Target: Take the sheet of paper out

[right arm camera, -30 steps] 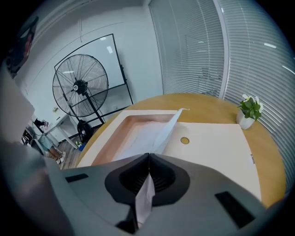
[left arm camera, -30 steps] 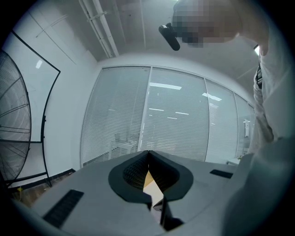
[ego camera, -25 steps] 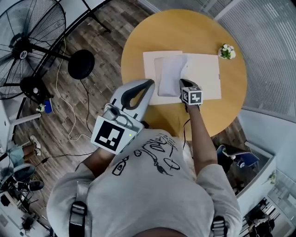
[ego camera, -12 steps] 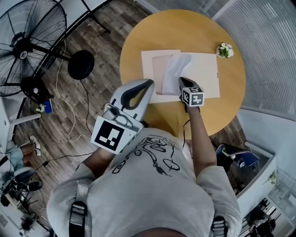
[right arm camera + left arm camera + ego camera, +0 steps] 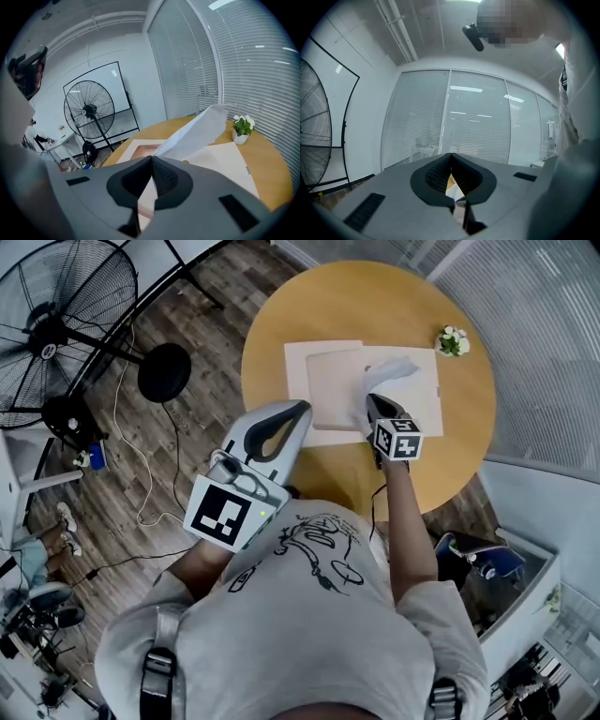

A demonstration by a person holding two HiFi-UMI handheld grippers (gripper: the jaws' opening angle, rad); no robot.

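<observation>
An open cream folder (image 5: pixel 323 357) lies on the round wooden table (image 5: pixel 375 296), and the pocket (image 5: pixel 330 390) on its left page shows bare. My right gripper (image 5: pixel 378 409) is shut on the near corner of a white sheet of paper (image 5: pixel 394 373). The sheet is lifted and curls up over the folder's fold. In the right gripper view the sheet of paper (image 5: pixel 197 129) rises from my right gripper (image 5: pixel 151 158) above the folder (image 5: pixel 225 159). My left gripper (image 5: pixel 302 409) hangs shut and holds nothing, off the table's near left edge; the left gripper (image 5: pixel 451 157) points level at the window blinds.
A small potted plant (image 5: pixel 454 341) stands on the table beyond the folder's far right corner, and the plant (image 5: pixel 242 127) also shows in the right gripper view. A large floor fan (image 5: pixel 56 334) and loose cables are on the wooden floor at left.
The right gripper has risen and moved a little right with the sheet. The sheet has come off the left page's pocket and now stands curled in the air. The left gripper has barely moved.
</observation>
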